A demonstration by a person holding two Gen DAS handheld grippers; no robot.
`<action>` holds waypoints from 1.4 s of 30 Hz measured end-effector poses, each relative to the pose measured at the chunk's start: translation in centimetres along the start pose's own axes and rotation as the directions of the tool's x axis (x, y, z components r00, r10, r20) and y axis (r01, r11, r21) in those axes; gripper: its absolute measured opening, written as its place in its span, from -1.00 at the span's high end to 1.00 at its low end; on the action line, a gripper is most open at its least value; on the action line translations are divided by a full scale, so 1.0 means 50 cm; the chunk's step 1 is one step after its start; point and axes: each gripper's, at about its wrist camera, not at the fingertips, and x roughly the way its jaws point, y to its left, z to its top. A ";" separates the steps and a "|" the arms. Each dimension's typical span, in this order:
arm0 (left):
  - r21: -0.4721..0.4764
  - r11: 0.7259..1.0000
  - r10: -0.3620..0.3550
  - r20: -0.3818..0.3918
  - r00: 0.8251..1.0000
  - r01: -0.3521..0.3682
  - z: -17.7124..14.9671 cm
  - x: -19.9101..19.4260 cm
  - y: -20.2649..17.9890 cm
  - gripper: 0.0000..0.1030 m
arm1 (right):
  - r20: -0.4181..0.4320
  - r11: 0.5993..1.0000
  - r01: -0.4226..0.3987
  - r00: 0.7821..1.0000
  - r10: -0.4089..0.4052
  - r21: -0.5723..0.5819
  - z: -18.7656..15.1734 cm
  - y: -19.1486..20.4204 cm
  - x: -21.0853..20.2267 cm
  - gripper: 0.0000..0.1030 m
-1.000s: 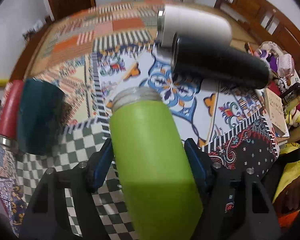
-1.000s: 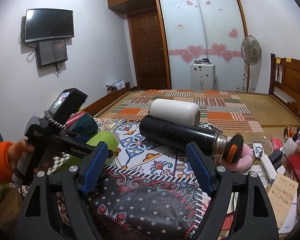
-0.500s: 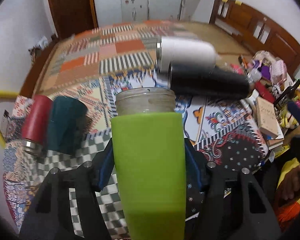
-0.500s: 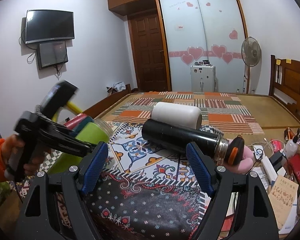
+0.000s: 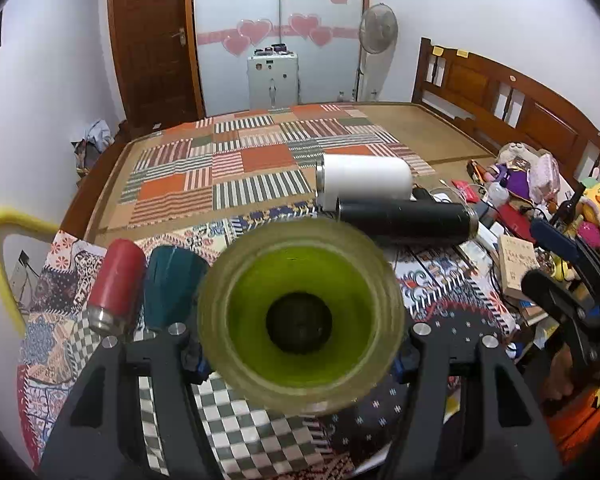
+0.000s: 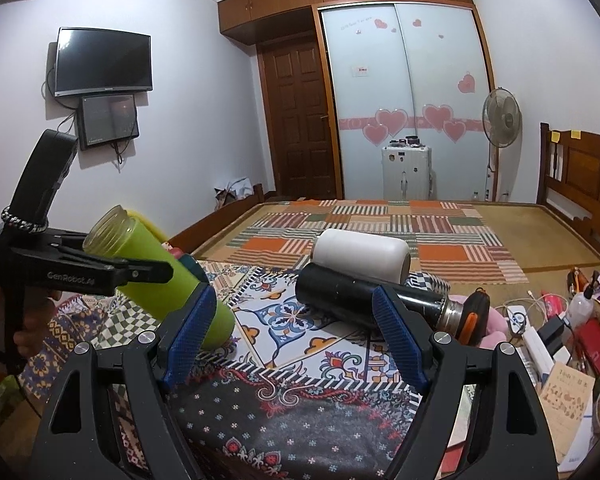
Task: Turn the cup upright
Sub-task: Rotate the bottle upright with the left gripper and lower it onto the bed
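My left gripper (image 5: 298,360) is shut on a green cup (image 5: 300,316), whose open mouth faces the left wrist camera. In the right wrist view the green cup (image 6: 156,276) is tilted, mouth up and to the left, its base low by the patterned cloth (image 6: 300,344), held by the left gripper (image 6: 140,270). My right gripper (image 6: 292,336) is open and empty, hovering over the cloth's near part, in front of the black flask (image 6: 356,294).
A white cup (image 5: 366,180) and the black flask (image 5: 408,220) lie on their sides at the back right. A red cup (image 5: 116,284) and a teal cup (image 5: 172,280) lie at the left. Clutter, a book (image 5: 518,264) and toys crowd the right edge.
My left gripper has tipped the green cup up from lying flat, so its mouth now points at the left camera. The right gripper has stayed almost still.
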 end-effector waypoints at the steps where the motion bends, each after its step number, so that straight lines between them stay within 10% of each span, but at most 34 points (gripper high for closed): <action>1: -0.003 1.000 -0.004 0.003 1.000 0.004 0.004 0.004 0.002 -0.22 | 0.000 1.000 0.000 1.000 0.000 0.000 0.001 0.000 0.001 -0.52; 27: -0.021 1.000 -0.021 0.018 1.000 0.021 -0.039 -0.003 -0.003 -0.31 | -0.012 1.000 -0.014 1.000 0.014 -0.002 0.004 0.023 -0.003 -0.52; 36: -0.027 0.999 0.021 0.161 0.987 -0.017 -0.072 -0.142 -0.012 -0.32 | 0.046 1.000 -0.007 0.999 0.008 -0.018 0.031 0.068 -0.072 -0.52; 42: -0.050 0.997 0.077 0.319 0.945 -0.064 -0.112 -0.270 -0.021 -0.32 | 0.108 0.999 -0.006 0.994 0.010 -0.034 0.048 0.114 -0.130 -0.52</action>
